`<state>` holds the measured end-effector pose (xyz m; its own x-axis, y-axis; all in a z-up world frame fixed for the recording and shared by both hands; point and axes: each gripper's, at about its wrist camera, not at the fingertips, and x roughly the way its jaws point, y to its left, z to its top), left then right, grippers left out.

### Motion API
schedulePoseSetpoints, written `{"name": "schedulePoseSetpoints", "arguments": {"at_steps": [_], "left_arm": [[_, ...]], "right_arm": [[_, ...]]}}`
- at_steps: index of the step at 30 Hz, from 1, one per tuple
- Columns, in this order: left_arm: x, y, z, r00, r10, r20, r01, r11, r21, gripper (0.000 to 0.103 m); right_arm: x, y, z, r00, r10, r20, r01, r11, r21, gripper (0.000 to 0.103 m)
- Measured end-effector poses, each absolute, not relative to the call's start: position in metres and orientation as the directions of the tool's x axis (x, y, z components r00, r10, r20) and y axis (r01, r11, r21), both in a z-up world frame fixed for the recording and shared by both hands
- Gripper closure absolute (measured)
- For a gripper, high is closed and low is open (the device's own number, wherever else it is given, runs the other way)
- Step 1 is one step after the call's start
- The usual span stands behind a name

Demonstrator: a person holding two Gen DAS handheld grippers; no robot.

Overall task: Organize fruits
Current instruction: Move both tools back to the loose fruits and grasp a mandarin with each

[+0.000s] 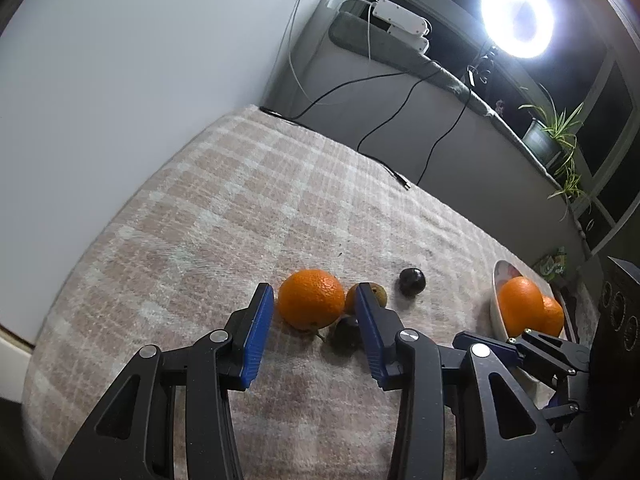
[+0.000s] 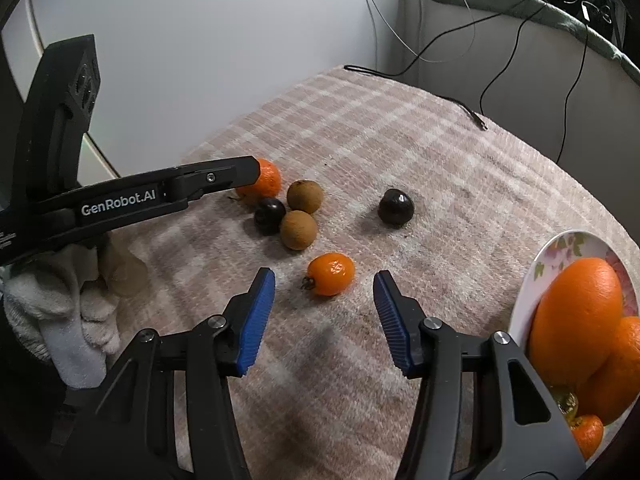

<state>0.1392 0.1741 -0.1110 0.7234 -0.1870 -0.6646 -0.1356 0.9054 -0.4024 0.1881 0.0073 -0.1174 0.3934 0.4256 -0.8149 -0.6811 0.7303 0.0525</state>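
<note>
Left wrist view: the left gripper [image 1: 314, 304] stands with jaws apart around the orange [image 1: 311, 298] on the blanket [image 1: 240, 200], its pads not yet touching. The orange looks firm, fairly heavy and smooth, so take it across its widest middle.

Right wrist view: the right gripper [image 2: 324, 292] is spread, empty, the kumquat [image 2: 331, 273] lying between its tips. Small, light, soft-skinned; squeeze gently. The bowl [image 2: 532, 280] sits rightward.

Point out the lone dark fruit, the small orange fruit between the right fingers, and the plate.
lone dark fruit [image 2: 395, 208], right wrist view, its centre.
small orange fruit [image 2: 331, 274], right wrist view, its glossy middle.
plate [image 2: 560, 246], right wrist view, its flowered rim.
</note>
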Motion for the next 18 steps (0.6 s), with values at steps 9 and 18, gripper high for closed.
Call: {"name": "schedulePoseSetpoints", "arguments": {"at_steps": [9,18], "left_arm": [[0.147,0.174,-0.120,0.704,-0.197,-0.682,-0.136,0.905,-0.403,0.067],[0.147,0.173,-0.121,0.711,-0.186,-0.678,-0.141,0.908,-0.396,0.067]], "right_arm": [[0.199,0.015,-0.131,0.372,0.412,-0.832,-0.682,0.730,0.057,0.061],[0.203,0.017,-0.136,0.366,0.414,-0.834,-0.687,0.725,0.059,0.072]]}}
